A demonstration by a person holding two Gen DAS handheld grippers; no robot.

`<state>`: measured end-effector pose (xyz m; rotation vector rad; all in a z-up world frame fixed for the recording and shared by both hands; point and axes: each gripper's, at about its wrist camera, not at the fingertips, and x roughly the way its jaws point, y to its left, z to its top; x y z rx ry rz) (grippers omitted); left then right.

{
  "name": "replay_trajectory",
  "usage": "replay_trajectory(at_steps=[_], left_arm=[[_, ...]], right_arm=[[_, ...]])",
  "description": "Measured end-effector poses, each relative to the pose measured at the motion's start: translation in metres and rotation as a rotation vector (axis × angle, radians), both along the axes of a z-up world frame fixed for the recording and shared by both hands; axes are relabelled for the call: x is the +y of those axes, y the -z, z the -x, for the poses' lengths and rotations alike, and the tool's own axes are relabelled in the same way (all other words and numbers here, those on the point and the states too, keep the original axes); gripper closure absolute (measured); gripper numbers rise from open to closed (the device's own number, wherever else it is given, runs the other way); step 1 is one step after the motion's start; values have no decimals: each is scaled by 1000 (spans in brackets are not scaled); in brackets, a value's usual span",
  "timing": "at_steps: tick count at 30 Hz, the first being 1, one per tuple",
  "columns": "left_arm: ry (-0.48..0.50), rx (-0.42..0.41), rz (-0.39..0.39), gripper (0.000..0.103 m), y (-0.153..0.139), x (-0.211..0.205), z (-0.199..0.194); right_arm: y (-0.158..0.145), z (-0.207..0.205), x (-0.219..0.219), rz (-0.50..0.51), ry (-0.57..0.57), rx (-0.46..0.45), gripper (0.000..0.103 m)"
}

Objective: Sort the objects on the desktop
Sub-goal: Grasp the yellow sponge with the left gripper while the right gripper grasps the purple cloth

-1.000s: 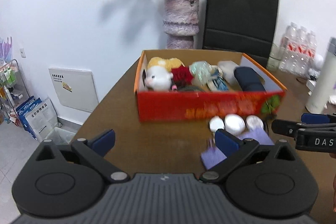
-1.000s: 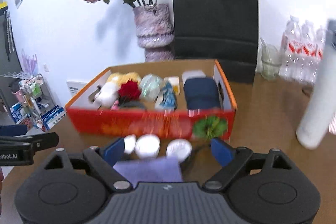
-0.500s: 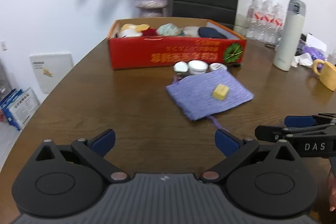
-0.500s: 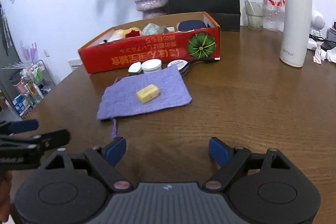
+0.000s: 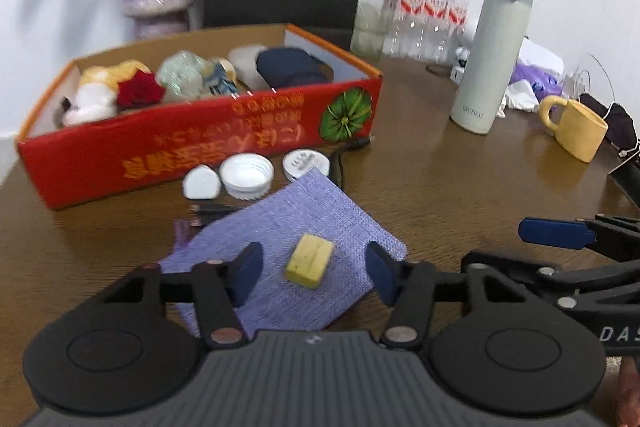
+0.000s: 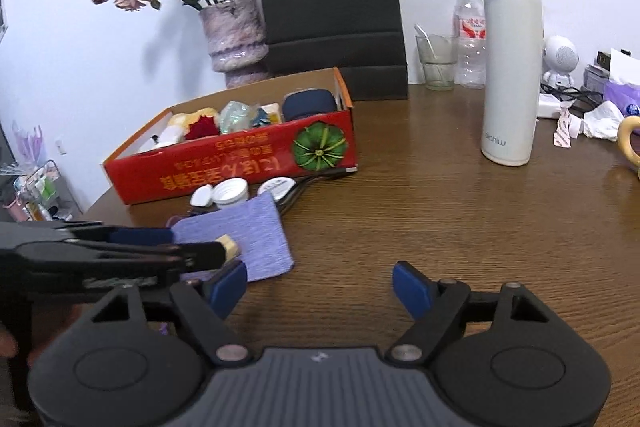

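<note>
Yellow block [image 5: 308,262]: one, on purple cloth [image 5: 280,239]; three white lids [image 5: 247,175].

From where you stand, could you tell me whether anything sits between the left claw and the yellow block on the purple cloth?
Nothing visible does. The left claw is open, its fingers flanking the yellow block, which lies alone on the purple cloth.

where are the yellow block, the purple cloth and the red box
yellow block [image 5: 309,262], left wrist view, its top face
purple cloth [image 5: 304,215], left wrist view, bare weave behind the block
red box [image 5: 208,151], left wrist view, its printed front wall
</note>
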<state>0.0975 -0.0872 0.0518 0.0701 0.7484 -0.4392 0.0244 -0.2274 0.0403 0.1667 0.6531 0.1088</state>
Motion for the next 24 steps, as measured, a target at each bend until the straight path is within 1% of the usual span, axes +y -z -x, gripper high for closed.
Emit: replay_trajectory(at_steps=[1, 2, 3, 4, 6, 7, 9, 11, 12, 15, 19, 20, 21, 22, 23, 24], left_arm=[[-2, 18, 2, 68, 4, -1, -4], [-13, 33, 4, 79, 8, 1, -6], [-19, 15, 12, 80, 9, 4, -4], [-9, 22, 18, 80, 8, 7, -3], [-31, 25, 69, 80, 0, 20, 3], [-46, 7, 89, 80, -6, 29, 8], [-103, -33, 136, 81, -22, 54, 20], [-171, -51, 164, 81, -31, 80, 28], [-218, -55, 161, 81, -35, 92, 31], [-316, -59, 112, 80, -38, 119, 40], [-365, -51, 110, 80, -38, 138, 48], [-368, -50, 108, 80, -36, 140, 49], [-374, -49, 108, 80, -35, 142, 49], [-379, -46, 107, 80, -34, 142, 49], [-377, -45, 106, 80, -33, 144, 51], [-373, -47, 108, 80, -33, 144, 54]], right_arm=[[2, -3, -1, -2, 4, 5, 26], [3, -5, -2, -5, 4, 8, 27], [5, -8, -2, -7, -2, 12, 28], [6, -12, -1, -7, -10, 15, 28], [9, -20, 4, -10, -25, 22, 28], [10, -25, 7, -8, -36, 26, 28], [11, -36, 16, 3, -67, 37, 28], [12, -49, 28, 8, -108, 43, 28], [12, -57, 35, 14, -132, 42, 28], [14, -80, 53, 61, -173, 26, 29], [21, -98, 70, 107, -192, 55, 32], [25, -100, 74, 112, -199, 73, 37], [27, -97, 76, 127, -201, 66, 43], [29, -94, 80, 155, -205, 54, 55], [28, -90, 83, 167, -210, 42, 72], [28, -86, 84, 154, -214, 40, 83]])
